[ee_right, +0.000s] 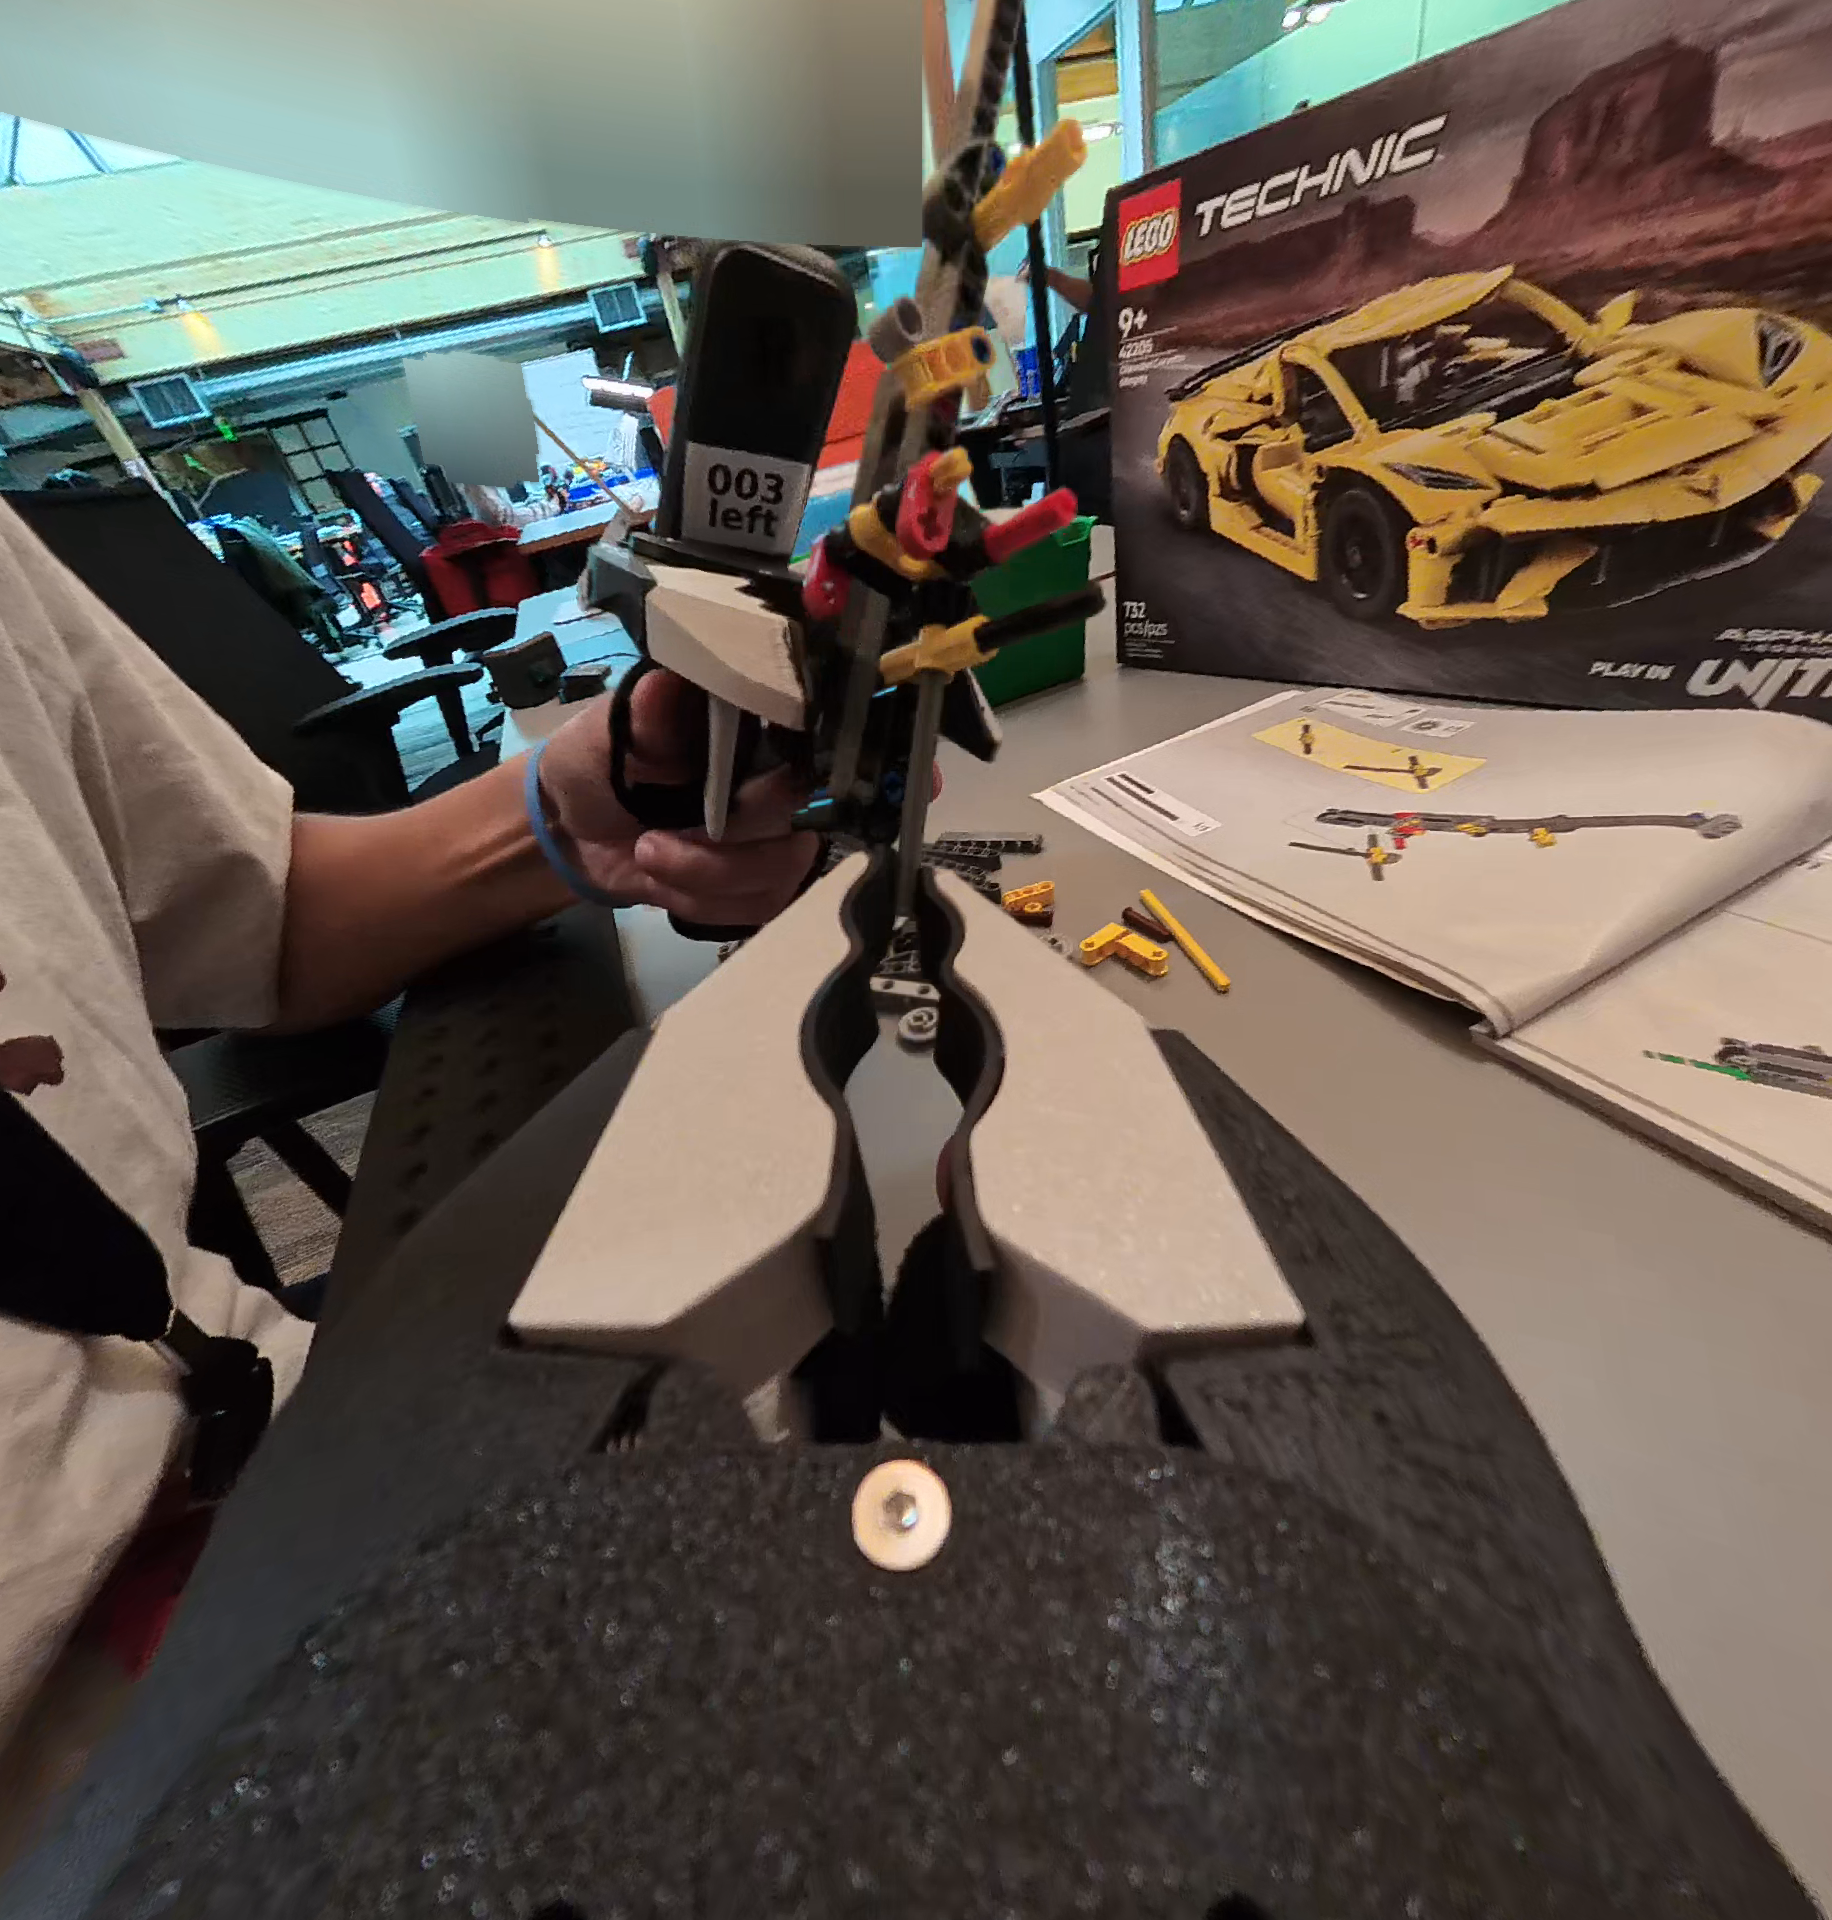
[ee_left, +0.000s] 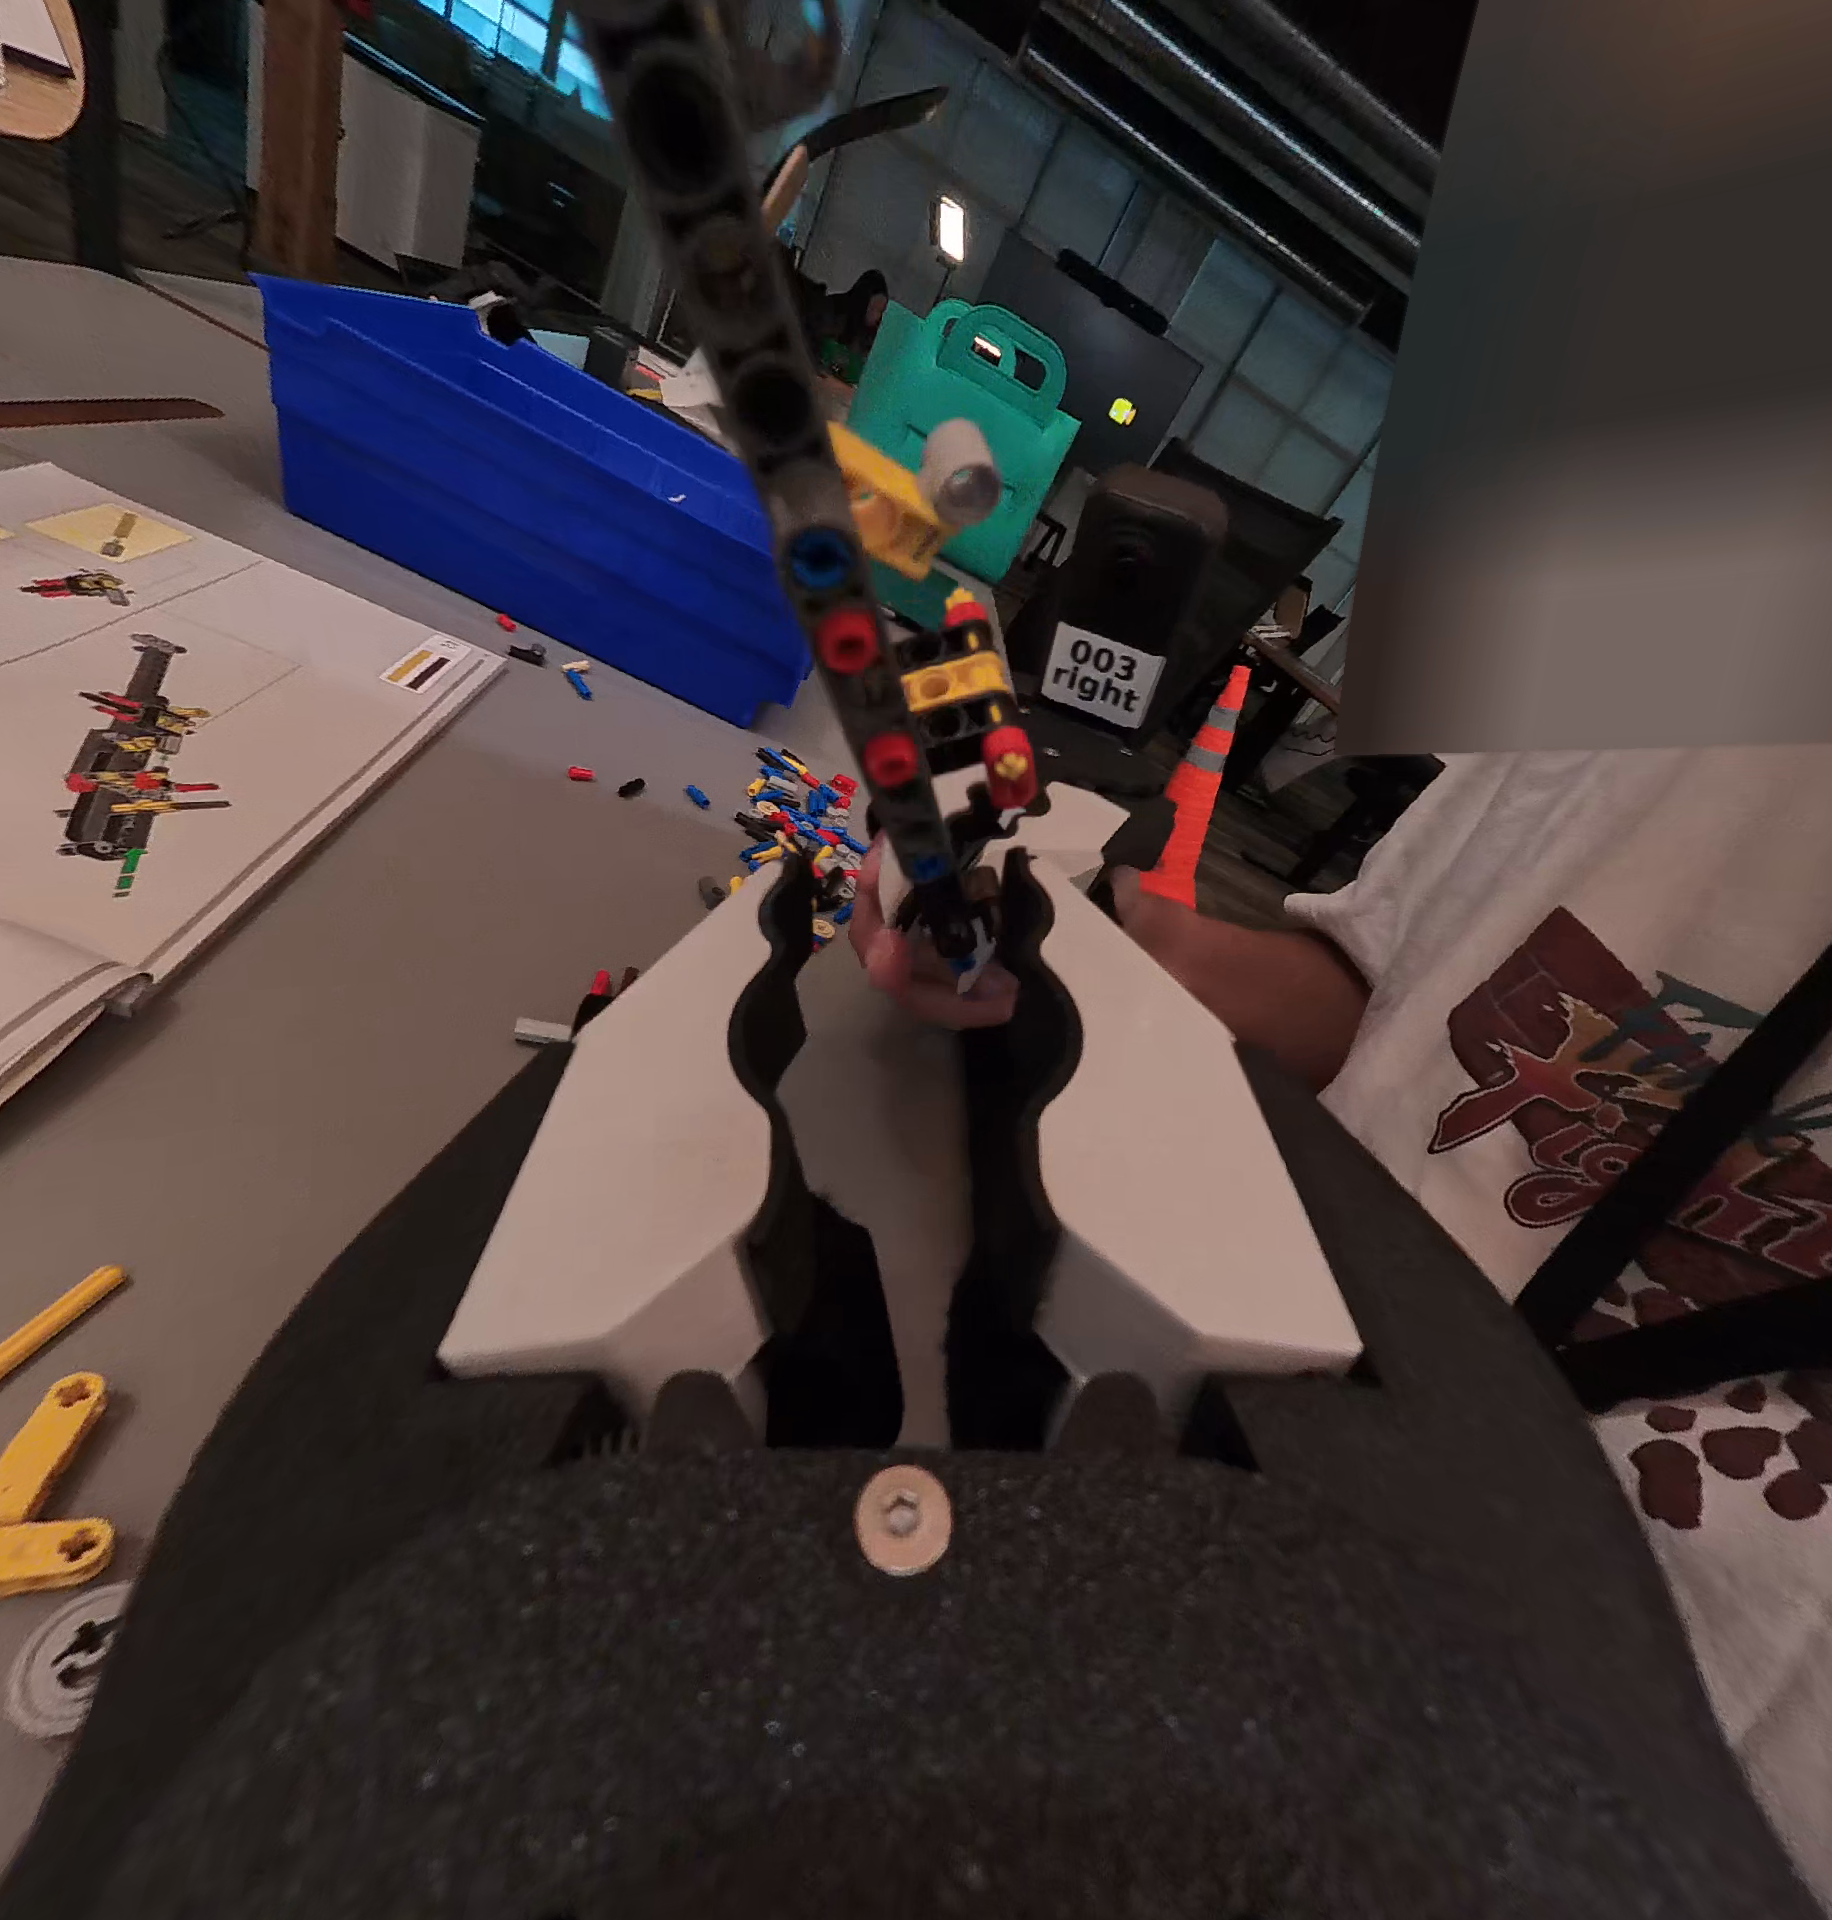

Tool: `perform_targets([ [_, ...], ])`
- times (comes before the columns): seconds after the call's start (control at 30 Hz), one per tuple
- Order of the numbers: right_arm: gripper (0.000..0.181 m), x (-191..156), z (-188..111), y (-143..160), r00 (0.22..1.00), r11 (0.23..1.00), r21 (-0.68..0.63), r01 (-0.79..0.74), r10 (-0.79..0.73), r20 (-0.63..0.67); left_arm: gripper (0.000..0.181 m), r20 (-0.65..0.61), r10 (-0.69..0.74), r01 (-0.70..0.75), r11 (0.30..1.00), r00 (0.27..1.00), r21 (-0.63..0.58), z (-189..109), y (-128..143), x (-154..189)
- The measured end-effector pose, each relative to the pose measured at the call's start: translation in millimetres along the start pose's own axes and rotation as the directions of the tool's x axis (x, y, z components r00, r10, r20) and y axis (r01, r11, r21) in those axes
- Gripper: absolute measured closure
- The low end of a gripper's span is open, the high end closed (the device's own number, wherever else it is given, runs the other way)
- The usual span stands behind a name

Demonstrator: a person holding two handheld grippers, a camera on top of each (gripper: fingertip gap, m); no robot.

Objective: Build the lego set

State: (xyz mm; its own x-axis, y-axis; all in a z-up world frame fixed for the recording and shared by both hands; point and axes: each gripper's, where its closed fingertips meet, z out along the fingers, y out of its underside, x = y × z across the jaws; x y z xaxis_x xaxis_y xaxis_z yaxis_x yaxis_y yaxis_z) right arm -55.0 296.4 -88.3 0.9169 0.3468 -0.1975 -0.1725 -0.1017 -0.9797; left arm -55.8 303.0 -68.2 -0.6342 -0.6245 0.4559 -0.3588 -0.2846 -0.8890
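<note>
- Bench [ee_right: 1514, 1299] carries the open instruction booklet [ee_right: 1514, 883] at far right, loose pins [ee_left: 798, 821] beyond.
- Lego assembly [ee_left: 870, 665] stands upright above it: light, stiff, likely to pop apart; best held by its long beam.
- Left gripper [ee_left: 896, 914] jaws pinch its lower end.
- Right gripper [ee_right: 901, 914] jaws pinch the thin axle [ee_right: 917, 790] from below.

Beside the open instruction booklet [ee_right: 1577, 914] the grey worktop [ee_right: 1514, 1299] lies bare, room enough for a gripper. Toward the booklet's near corner, yellow beams [ee_right: 1125, 948] and a thin yellow axle [ee_right: 1185, 940] clutter the way. Behind the booklet the set's box [ee_right: 1494, 416] walls off that side, and the blue bin [ee_left: 517, 488] blocks the far end.
</note>
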Motion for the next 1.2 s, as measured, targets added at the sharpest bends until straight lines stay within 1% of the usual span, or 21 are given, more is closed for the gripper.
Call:
perform_targets([
  [0.03, 0.179, 0.6, -0.3, -0.3, 1.000, 1.000, 0.001, 0.009, -0.009, -0.009, 0.147, 0.004, 0.003, -0.003, 1.000, 1.000, 0.000, -0.4, -0.3, -0.6],
  [0.17, 0.179, 3.9, 0.7, 1.1, 0.991, 0.994, -0.019, 0.110, -0.111, -0.069, 0.127, -0.002, 0.028, -0.028, 0.998, 1.000, 0.058, -5.8, -12.4, 3.9],
  [0.23, 0.179, 8.6, 1.5, 3.6, 0.978, 0.984, -0.048, 0.172, -0.176, -0.116, 0.127, 0.015, 0.039, -0.040, 0.995, 0.999, 0.093, -9.6, -19.0, 3.6],
  [0.3, 0.179, 10.7, 2.8, 6.9, 0.962, 0.971, -0.081, 0.225, -0.235, -0.141, 0.136, 0.017, 0.042, -0.044, 0.992, 0.999, 0.118, -11.7, -23.5, 4.8],
  [0.33, 0.179, 10.1, 3.5, 7.5, 0.959, 0.969, -0.083, 0.234, -0.244, -0.142, 0.142, 0.023, 0.039, -0.042, 0.993, 0.999, 0.114, -11.4, -23.1, 3.7],
  [0.4, 0.179, 9.0, 4.0, 7.3, 0.954, 0.964, -0.084, 0.251, -0.261, -0.144, 0.149, 0.032, 0.039, -0.042, 0.995, 0.999, 0.091, -9.9, -19.4, 1.9],
  [0.47, 0.178, 8.2, 5.3, 10.6, 0.953, 0.961, -0.097, 0.261, -0.272, -0.135, 0.158, 0.031, 0.046, -0.049, 0.994, 0.998, 0.095, -10.3, -19.9, 3.0],
  [0.53, 0.178, 7.7, 6.6, 12.3, 0.948, 0.955, -0.107, 0.278, -0.291, -0.133, 0.159, 0.028, 0.065, -0.068, 0.993, 0.997, 0.092, -10.6, -19.4, 5.0],
  [0.77, 0.178, 6.0, 6.3, 19.6, 0.940, 0.941, -0.128, 0.313, -0.326, -0.097, 0.159, 0.022, 0.102, -0.103, 0.993, 0.995, 0.052, -9.6, -10.1, 6.9],
  [0.87, 0.178, -0.3, 5.7, 19.9, 0.961, 0.958, -0.109, 0.267, -0.273, -0.042, 0.159, -0.023, 0.053, -0.051, 0.997, 0.998, 0.066, -10.5, -9.1, 9.0],
  [0.97, 0.179, -3.9, 6.1, 21.0, 0.970, 0.965, -0.104, 0.242, -0.244, -0.010, 0.158, -0.048, 0.081, -0.078, 0.995, 0.996, 0.059, -10.3, -6.9, 15.1],
  [1.03, 0.179, -2.7, 6.1, 25.0, 0.974, 0.966, -0.125, 0.225, -0.227, -0.002, 0.159, -0.042, 0.087, -0.085, 0.995, 0.995, 0.043, -8.2, -3.9, 14.9],
  [1.2, 0.179, -1.9, 6.7, 27.5, 0.975, 0.965, -0.142, 0.220, -0.223, -0.003, 0.159, -0.025, 0.050, -0.048, 0.998, 0.998, 0.043, -8.6, -2.1, 7.6],
])
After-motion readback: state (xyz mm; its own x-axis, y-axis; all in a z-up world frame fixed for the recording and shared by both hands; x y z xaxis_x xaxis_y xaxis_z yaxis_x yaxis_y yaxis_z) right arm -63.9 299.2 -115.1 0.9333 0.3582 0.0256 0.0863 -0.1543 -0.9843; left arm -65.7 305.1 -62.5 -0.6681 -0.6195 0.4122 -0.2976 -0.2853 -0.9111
